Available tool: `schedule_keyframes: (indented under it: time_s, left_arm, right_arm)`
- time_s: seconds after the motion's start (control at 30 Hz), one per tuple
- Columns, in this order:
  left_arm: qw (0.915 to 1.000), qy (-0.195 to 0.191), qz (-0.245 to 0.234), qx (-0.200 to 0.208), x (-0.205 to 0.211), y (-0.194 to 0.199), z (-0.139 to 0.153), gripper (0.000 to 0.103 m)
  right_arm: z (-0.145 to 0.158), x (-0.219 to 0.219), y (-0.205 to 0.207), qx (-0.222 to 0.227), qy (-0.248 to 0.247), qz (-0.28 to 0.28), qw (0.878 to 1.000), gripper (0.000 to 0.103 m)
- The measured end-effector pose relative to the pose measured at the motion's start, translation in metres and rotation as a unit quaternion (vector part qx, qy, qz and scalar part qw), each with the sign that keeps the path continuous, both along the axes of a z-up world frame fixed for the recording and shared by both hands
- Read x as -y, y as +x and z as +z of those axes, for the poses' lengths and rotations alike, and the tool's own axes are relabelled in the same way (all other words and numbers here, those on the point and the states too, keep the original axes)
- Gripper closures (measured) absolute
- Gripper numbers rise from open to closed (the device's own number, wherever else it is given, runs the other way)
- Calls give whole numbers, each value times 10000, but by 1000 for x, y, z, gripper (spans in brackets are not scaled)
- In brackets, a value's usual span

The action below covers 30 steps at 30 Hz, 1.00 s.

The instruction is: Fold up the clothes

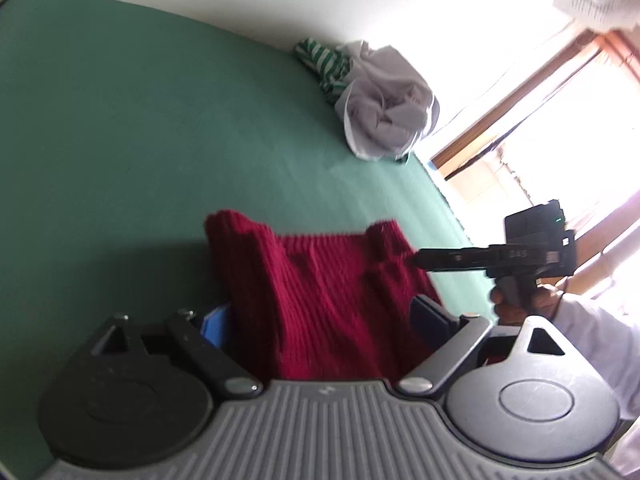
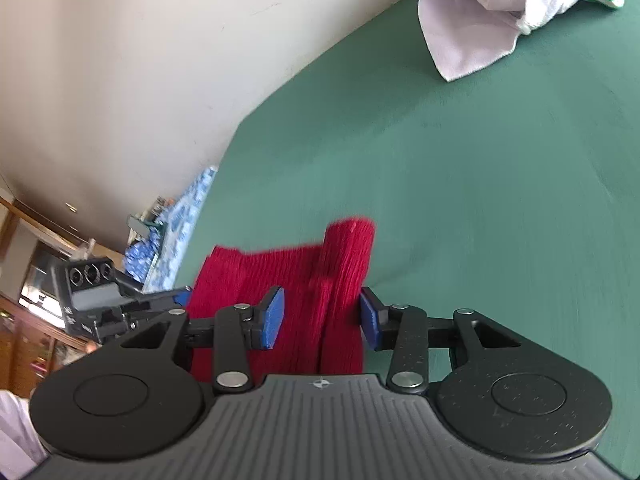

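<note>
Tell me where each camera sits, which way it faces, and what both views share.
Left wrist: sits on the left gripper, looking along its fingers over the green bed toward a window; shows the right gripper and the person's hand.
Right wrist: sits on the right gripper, facing the wall and bed; shows the left gripper.
Shared: red knit garment, white clothes pile, bed.

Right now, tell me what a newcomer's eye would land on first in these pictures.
The red knit garment stands out first, bright against the green sheet and gripped from both ends by the left gripper and the right gripper. Next comes the crumpled white cloth at the far edge of the bed, with a green-striped garment tucked behind it.
</note>
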State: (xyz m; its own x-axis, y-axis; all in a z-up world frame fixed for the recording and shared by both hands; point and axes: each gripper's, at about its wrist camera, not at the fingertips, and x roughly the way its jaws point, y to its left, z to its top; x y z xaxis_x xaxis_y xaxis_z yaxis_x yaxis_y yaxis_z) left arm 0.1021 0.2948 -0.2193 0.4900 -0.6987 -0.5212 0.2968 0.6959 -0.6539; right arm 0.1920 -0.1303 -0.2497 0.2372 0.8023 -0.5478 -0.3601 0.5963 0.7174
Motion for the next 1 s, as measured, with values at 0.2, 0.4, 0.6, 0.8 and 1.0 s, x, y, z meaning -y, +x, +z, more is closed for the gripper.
schedule_keyframes:
  time_s: [0.2,0.4,0.6,0.8,1.0]
  left_arm:
    - [9989,-469,6,8,-6,15,-9,13]
    - [9990,-438,-59,104,-8,15,-9,16]
    - [9981,-564,183,-140,-24,29,-21,65]
    - [9980,-378,338,-374,-30,29,-20,91]
    - [9993,150,324,-121,-31,15,19,94]
  right_arm:
    - [-8,7,22,-114,363,322,9988,62]
    - [-12,2,17,-174,467,980,9939,75]
    - [-18,-6,35,-358,445,1283,9901,96]
    - [-5,-8,38,-420,226,1400,9890,93]
    - [26,-5,29,-113,170,1506,9884,93]
